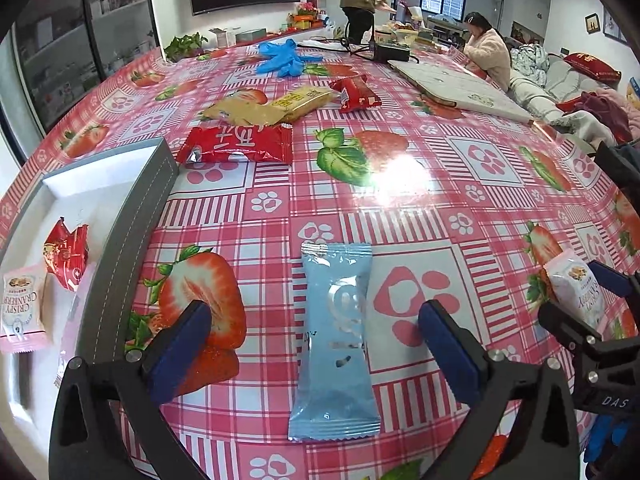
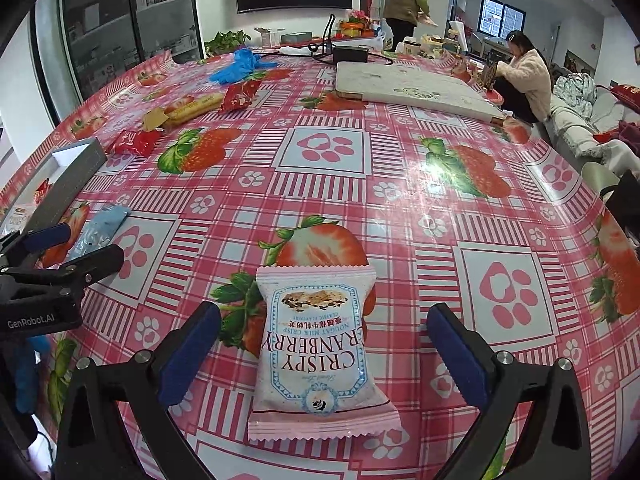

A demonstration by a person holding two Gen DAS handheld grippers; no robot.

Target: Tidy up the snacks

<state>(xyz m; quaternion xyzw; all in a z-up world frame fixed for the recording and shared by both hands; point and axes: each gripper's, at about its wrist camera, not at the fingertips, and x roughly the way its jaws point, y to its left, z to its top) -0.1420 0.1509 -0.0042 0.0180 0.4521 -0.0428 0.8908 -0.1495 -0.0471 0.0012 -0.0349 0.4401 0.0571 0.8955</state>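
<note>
My left gripper (image 1: 316, 344) is open, its blue pads on either side of a light blue snack packet (image 1: 334, 340) lying flat on the table. My right gripper (image 2: 326, 348) is open around a pink "Crispy Cranberry" packet (image 2: 318, 352), also flat on the table. The grey box (image 1: 132, 220) with a white inside stands at the left; it holds a red packet (image 1: 66, 252) and another pink cranberry packet (image 1: 22, 308). More loose snacks lie further back: a red packet (image 1: 238, 145), a yellow biscuit pack (image 1: 302, 102) and a small red packet (image 1: 356, 94).
Blue gloves (image 1: 282, 58), a white padded board (image 1: 460, 88), and a black power adapter (image 1: 390, 53) with cables lie at the far side of the strawberry tablecloth (image 1: 400, 208). Two people are beyond the table. The right gripper shows at the left wrist view's right edge (image 1: 592, 312).
</note>
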